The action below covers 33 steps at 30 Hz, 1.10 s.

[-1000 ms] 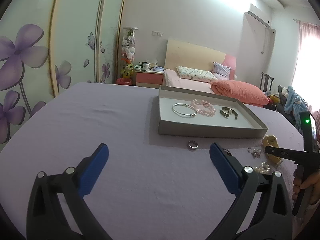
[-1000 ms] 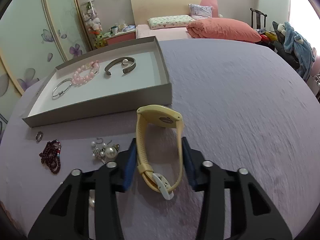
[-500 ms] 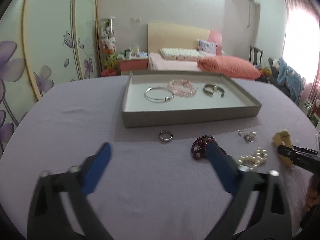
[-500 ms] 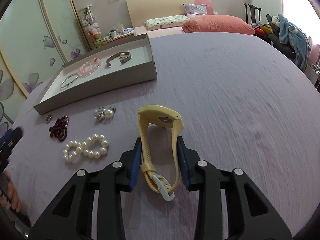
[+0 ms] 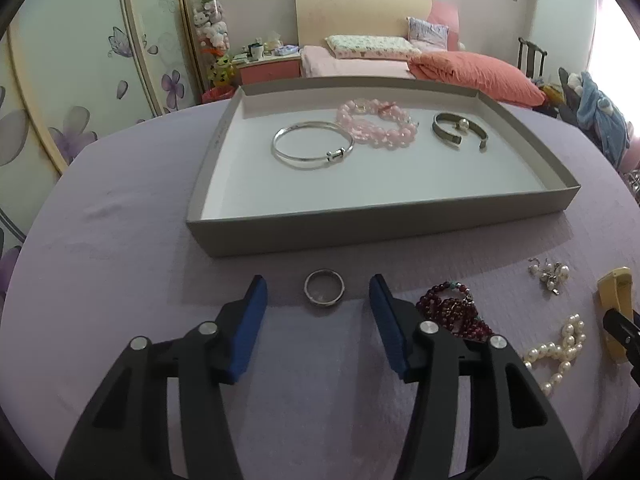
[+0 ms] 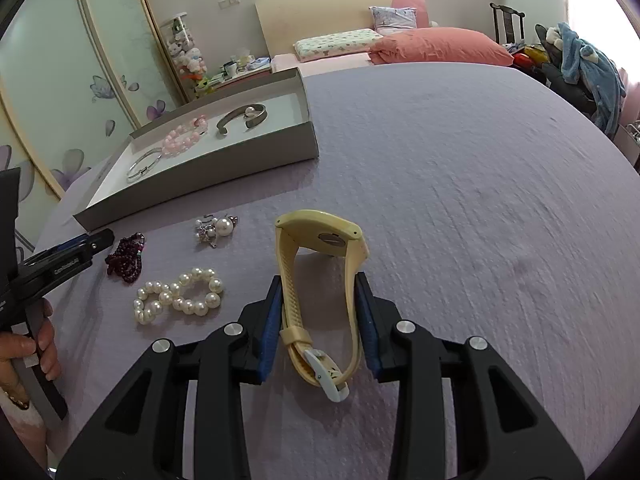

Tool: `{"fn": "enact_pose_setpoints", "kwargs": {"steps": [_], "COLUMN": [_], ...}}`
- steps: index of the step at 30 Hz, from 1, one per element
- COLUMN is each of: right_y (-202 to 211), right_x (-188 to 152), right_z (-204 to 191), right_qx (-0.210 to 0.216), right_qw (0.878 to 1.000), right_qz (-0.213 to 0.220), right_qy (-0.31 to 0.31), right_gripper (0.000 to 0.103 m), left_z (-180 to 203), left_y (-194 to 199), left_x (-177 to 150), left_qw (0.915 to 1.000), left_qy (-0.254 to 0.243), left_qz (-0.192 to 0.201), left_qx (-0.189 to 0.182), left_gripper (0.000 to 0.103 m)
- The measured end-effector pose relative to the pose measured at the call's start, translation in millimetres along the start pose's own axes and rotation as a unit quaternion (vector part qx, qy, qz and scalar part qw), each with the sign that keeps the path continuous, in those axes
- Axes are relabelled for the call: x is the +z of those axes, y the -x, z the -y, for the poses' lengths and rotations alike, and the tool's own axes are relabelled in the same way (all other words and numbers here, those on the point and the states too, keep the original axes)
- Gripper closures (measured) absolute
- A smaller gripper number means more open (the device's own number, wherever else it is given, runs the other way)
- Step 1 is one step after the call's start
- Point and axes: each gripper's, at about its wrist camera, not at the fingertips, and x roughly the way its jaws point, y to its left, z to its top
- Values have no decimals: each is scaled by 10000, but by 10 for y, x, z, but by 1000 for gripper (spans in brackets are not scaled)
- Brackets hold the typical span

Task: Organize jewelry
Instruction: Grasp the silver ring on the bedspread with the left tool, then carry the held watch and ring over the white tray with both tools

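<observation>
A grey tray (image 5: 384, 226) on the purple table holds a silver bangle (image 5: 312, 149), a pink bead bracelet (image 5: 376, 126) and a bronze cuff (image 5: 460, 131). My left gripper (image 5: 318, 294) is open, its blue fingers on either side of a silver ring (image 5: 324, 287) in front of the tray. A dark red bead bracelet (image 5: 452, 312), a pearl bracelet (image 5: 556, 354) and pearl earrings (image 5: 550, 274) lie to the right. My right gripper (image 6: 318, 308) is shut on a yellow watch (image 6: 320, 280), held upright over the table.
The tray also shows in the right wrist view (image 6: 200, 160), far left, with pearls (image 6: 178, 294), red beads (image 6: 126, 260) and earrings (image 6: 216, 230) before it. The left gripper (image 6: 60, 264) and hand appear at left. A bed (image 5: 420, 64) stands behind.
My left gripper moved forward and down to the ring and narrowed its opening around it. My right gripper drew back from the tray, still holding the watch.
</observation>
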Motion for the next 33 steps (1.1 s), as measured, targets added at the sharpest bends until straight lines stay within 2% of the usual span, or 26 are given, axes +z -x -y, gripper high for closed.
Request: {"fn": "enact_pose_setpoints", "kwargs": {"steps": [2,4,10,18,25,33], "right_y": [-3,-2,5,16,40,65], "right_x": [3,0,-10,-39,-80,-119], "right_z": [-11,-21,-26,-87,-141,-188], "right_qx": [3,5,29,87,142,168], "right_qw": [10000,10000,10000,9999,9998,9997], "right_qz": [-3,-2,-1,-14,-24,-36], "right_qy": [13,18,19,86,138,159], "right_gripper": [67,67,67,67,67,67], "left_z": [18,31,-13,-258,-467,-524], "left_y": [-9,-20,0,335,535,652], "left_x": [9,20,28,-167,-332,-461], "left_qw": [10000,10000,9998,9983,9968,9958], "left_qy": [-11,-3,133,375,602,684], "left_qz": [13,20,59,388,456,489], "left_qx": [-11,-49,-102,-198,-262,-349], "left_gripper": [65,80,81,81,81,81]}}
